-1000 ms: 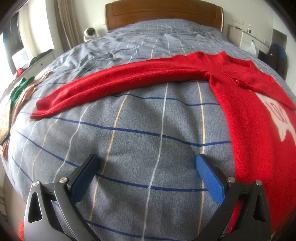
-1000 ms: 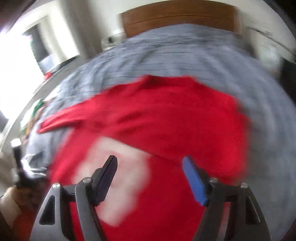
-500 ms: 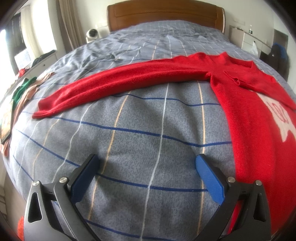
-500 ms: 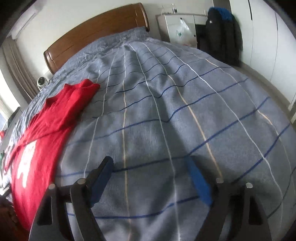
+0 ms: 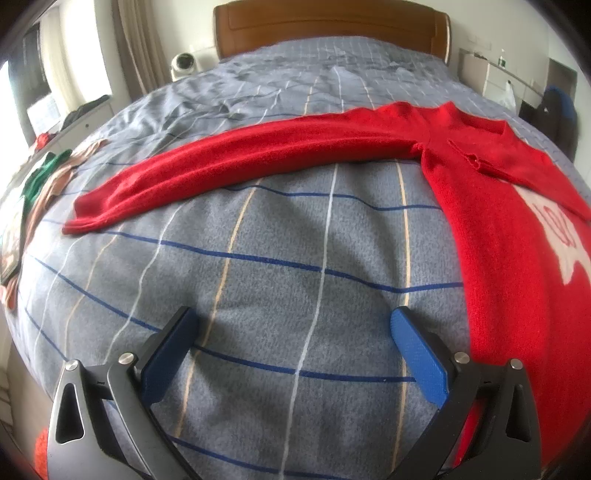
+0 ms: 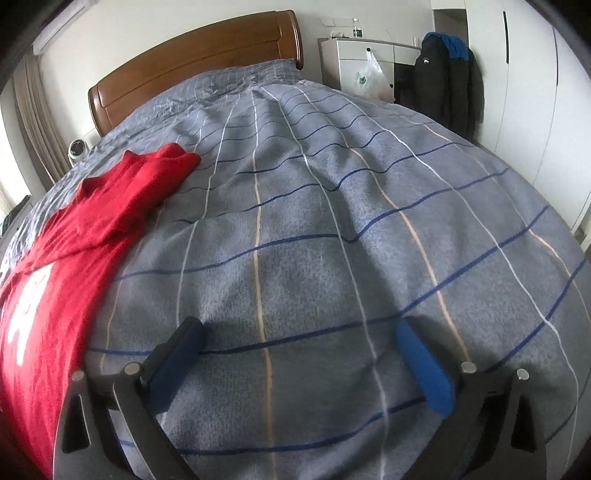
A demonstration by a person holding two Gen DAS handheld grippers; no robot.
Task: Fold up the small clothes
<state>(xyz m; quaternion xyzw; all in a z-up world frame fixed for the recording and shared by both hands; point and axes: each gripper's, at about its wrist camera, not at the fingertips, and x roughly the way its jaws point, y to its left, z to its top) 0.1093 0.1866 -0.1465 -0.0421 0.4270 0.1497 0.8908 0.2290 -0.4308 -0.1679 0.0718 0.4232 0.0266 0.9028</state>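
Nearest to us in the left wrist view, our left gripper (image 5: 295, 325) hangs over the grey checked blanket (image 5: 280, 258) with its blue fingers (image 5: 417, 354) spread wide and nothing between them. In the right wrist view our right gripper (image 6: 299, 332) is just as wide apart and just as bare, poised above a plain stretch of the same blanket (image 6: 332, 221). Beyond the left gripper lies the red sweater (image 5: 491, 206), spread flat on the bed: its body runs down the right side of that view, close beside the right-hand finger, with a white design (image 5: 554, 232) on the front. One long sleeve (image 5: 236, 166) stretches out straight across the blanket toward the left, its cuff ending near the bed's edge. From the right gripper we see the sweater (image 6: 74, 240) lying off to the left, well apart from the fingers, and its other sleeve (image 6: 147, 181) looks folded in over the body. At the left edge of the bed some green and tan clothes (image 5: 44, 181) lie in a heap. Farthest off stand the wooden headboard (image 5: 328, 26), a white cabinet (image 6: 354, 62) with a plastic bag hung on it, and a dark jacket (image 6: 447, 81) hanging by the wardrobe.
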